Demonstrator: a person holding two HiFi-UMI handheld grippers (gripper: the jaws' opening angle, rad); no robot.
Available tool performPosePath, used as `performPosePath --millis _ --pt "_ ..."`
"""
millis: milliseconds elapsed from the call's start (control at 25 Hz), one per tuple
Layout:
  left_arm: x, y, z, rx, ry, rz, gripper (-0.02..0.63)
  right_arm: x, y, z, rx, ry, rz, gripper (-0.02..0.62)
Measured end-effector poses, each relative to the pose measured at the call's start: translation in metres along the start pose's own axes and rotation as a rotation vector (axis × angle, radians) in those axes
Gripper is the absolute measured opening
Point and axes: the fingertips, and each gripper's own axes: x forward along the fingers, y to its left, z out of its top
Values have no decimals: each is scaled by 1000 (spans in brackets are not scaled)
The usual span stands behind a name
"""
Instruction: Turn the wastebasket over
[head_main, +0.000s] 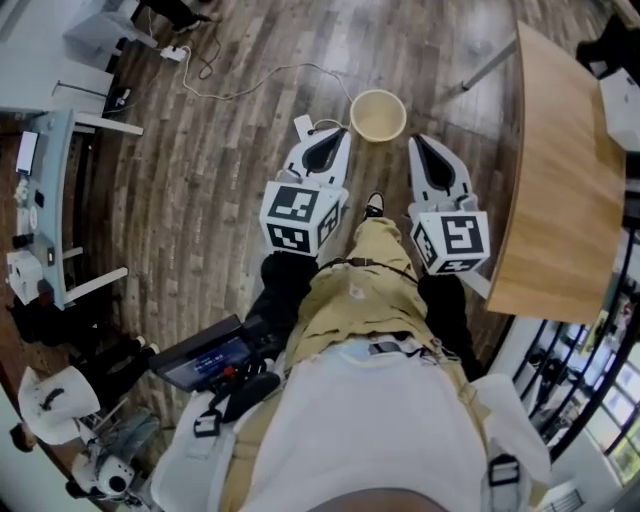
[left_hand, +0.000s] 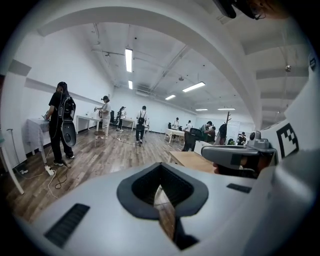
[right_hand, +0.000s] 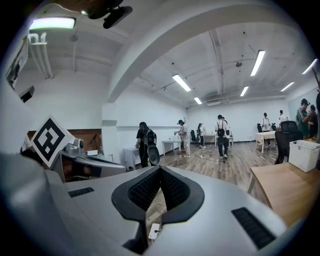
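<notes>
The wastebasket (head_main: 378, 115) is a round cream tub standing on the wood floor with its open mouth up, just ahead of the person's shoe (head_main: 373, 205). My left gripper (head_main: 318, 135) hovers to the left of it and a little nearer, apart from it, with its jaws together and nothing held. My right gripper (head_main: 420, 145) hangs to the right of the basket, also apart, jaws together and bare. Both gripper views look level across the room, so the basket is hidden there. In those views the left gripper (left_hand: 160, 167) and the right gripper (right_hand: 160, 170) each close to a thin slit.
A curved wooden table (head_main: 560, 170) stands close on the right, one leg (head_main: 480, 70) near the basket. A white cable (head_main: 250, 85) and a power strip (head_main: 175, 52) lie on the floor beyond. A grey desk (head_main: 50, 200) lines the left. Several people stand far across the room (left_hand: 62, 125).
</notes>
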Motion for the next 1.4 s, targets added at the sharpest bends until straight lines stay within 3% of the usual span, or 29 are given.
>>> performPosePath --millis 400,560,720,1000,1240,1400 --pt "145 -5 1 -13 140 -17 2 74 -126 -19 96 94 6 21" --pt "178 -3 -6 -17 176 -8 2 95 -163 -32 145 120 6 20" --pt "187 13 -27 -50 238 16 2 115 -172 -50 171 175 22 21" --pt "222 55 -107 -118 351 34 2 168 -182 -148 276 327 35 21" --pt "235 114 -185 -189 457 63 2 209 -144 -248 310 500 55 21" --pt "247 141 -258 -221 547 48 2 225 -126 -331 296 623 87 21"
